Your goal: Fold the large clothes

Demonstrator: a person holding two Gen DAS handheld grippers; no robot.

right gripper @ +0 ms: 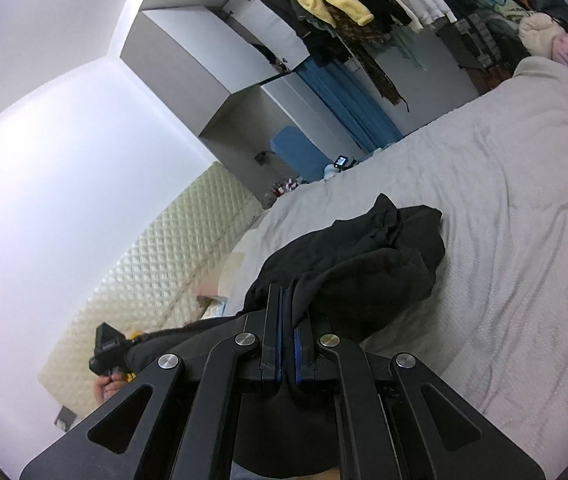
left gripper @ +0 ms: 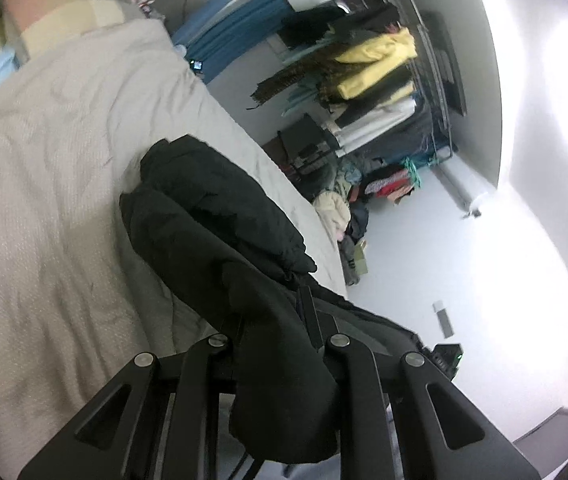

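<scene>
Gripping one black garment (right gripper: 364,256) between them — both tongs, left (left gripper: 273,320) and right (right gripper: 288,312), clamped shut — probably lifting its near end off the bed (right gripper: 504,200) for folding.

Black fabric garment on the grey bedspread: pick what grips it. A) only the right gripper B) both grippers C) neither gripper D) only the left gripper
B: the black fabric garment is pinched in the right gripper, and drapes through the left gripper, above the grey bedspread.
</scene>
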